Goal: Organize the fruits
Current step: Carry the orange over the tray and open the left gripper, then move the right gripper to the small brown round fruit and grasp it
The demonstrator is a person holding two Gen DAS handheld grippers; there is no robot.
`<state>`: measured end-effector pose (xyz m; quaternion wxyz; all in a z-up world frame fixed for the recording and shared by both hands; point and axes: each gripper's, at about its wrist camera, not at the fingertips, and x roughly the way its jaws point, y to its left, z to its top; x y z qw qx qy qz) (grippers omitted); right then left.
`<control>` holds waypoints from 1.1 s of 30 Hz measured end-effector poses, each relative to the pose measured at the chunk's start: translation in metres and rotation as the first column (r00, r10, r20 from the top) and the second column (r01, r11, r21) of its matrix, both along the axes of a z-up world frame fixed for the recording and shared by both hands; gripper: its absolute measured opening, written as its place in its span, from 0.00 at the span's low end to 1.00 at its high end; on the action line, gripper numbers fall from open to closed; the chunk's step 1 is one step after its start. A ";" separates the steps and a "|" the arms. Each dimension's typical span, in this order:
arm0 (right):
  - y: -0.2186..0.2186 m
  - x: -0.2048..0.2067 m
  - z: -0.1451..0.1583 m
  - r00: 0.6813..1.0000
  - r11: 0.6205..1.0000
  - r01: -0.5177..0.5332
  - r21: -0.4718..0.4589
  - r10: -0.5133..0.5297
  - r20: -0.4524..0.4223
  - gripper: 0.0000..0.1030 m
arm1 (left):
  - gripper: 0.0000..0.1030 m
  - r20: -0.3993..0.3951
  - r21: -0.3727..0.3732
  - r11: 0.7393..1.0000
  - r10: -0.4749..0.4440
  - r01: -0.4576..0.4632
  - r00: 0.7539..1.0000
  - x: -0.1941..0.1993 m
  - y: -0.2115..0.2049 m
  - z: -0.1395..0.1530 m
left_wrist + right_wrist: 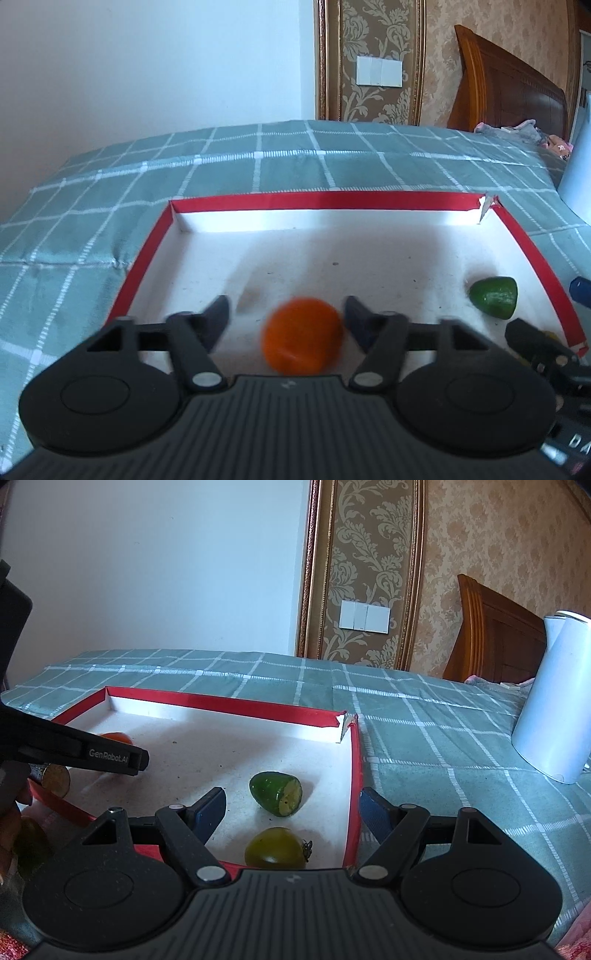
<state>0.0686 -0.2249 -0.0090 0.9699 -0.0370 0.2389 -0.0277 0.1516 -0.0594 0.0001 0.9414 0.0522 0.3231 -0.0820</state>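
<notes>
A shallow white tray with a red rim (332, 201) (229, 703) lies on the bed. In the left wrist view my left gripper (286, 308) is open over the tray; a blurred orange fruit (301, 334) sits between its fingers, apart from both. A green cut fruit (493, 297) (277, 792) lies in the tray's right part. In the right wrist view my right gripper (293, 805) is open above the tray's right corner, straddling the rim. An olive-yellow tomato-like fruit (275, 847) lies just under it. The orange fruit (116, 737) shows behind the left gripper's body (74, 753).
The bed has a teal checked cover (258, 162) (443, 738). A white kettle (554, 698) stands on it to the right of the tray. A gold round object (55, 781) and another dim fruit (31, 843) sit at the left edge. A wooden headboard (509, 85) stands behind.
</notes>
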 end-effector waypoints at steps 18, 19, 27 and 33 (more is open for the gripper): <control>-0.042 0.002 0.012 0.998 0.982 0.064 0.177 -0.067 0.010 0.77 | 0.94 0.215 -0.053 0.997 0.069 -0.059 0.974 -0.136 0.064 0.022; -0.039 0.001 0.011 0.999 0.985 0.052 0.166 -0.054 0.008 0.77 | 0.94 0.199 -0.064 0.996 0.072 -0.060 0.977 -0.143 0.070 0.018; -0.027 -0.052 0.005 0.997 0.981 -0.067 0.181 0.057 0.060 0.77 | 0.94 0.082 -0.135 0.987 0.103 -0.092 0.991 -0.155 0.101 -0.012; -0.013 -0.078 -0.004 0.998 0.994 -0.054 0.093 0.052 0.025 0.73 | 0.96 0.043 -0.164 0.982 0.102 -0.094 0.994 -0.148 0.106 -0.016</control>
